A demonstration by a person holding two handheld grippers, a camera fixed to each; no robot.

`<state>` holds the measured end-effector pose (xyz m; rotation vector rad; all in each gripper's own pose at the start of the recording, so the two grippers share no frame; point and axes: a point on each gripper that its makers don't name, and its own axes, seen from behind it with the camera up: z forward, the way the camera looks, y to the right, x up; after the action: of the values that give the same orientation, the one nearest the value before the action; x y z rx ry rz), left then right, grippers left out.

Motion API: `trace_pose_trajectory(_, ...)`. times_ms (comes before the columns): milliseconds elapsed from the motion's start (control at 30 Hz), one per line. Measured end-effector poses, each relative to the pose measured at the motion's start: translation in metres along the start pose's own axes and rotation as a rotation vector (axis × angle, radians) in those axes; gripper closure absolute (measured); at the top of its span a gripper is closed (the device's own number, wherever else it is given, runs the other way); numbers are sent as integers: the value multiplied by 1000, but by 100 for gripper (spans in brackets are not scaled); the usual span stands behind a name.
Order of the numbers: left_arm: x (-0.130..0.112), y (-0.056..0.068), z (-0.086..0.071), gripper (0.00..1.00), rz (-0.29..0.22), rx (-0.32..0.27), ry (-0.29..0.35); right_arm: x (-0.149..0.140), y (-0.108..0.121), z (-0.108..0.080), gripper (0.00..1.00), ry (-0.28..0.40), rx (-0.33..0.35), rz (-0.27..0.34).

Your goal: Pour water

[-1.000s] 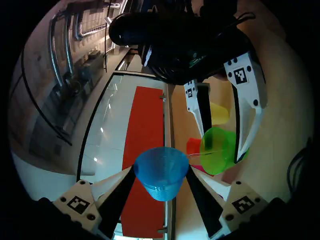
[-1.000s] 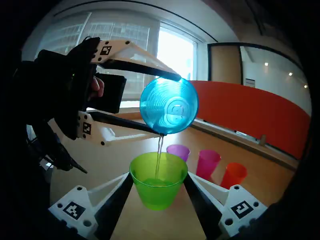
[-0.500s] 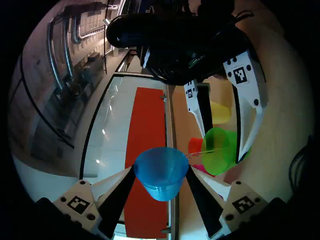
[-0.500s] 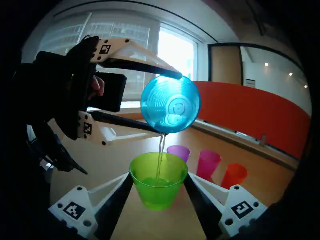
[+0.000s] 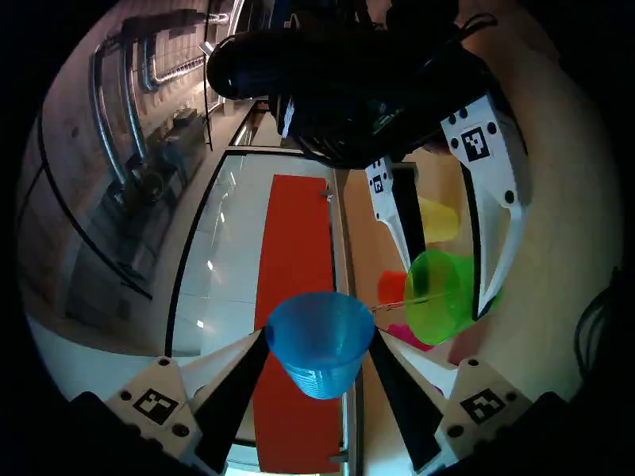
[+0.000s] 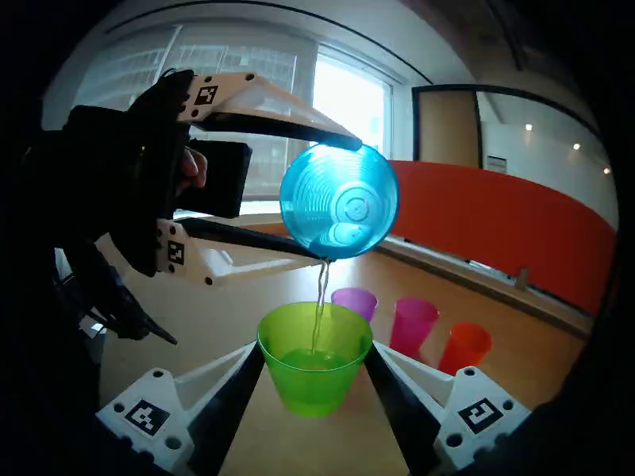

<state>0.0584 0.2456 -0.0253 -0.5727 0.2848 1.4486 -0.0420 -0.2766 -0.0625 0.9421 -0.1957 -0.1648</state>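
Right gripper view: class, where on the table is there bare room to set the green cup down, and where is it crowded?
Free: the bare table left of the green cup, beneath the left claw. Crowded: right, where purple cup, pink cup and orange cup stand.

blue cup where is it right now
In the right gripper view the blue cup is upper centre, tipped in the left gripper, just above the green cup that the right gripper holds; water streams down into it.

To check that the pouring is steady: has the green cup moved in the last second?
No. The green cup sits the same against the purple cup behind it.
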Motion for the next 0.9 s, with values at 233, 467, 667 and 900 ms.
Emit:
trace_pose_trajectory(233,0,-1,-1,12,24,8,0,-1,1,0,9,0,-3,0)
trace_pose_trajectory(467,0,-4,1,12,24,10,3,0,1,1,9,-1,-1,-2)
trace_pose_trajectory(667,-1,-5,1,12,38,14,2,1,2,1,9,2,-3,1)
trace_pose_trajectory(900,0,-5,1,12,40,16,3,1,1,1,9,2,-2,3)
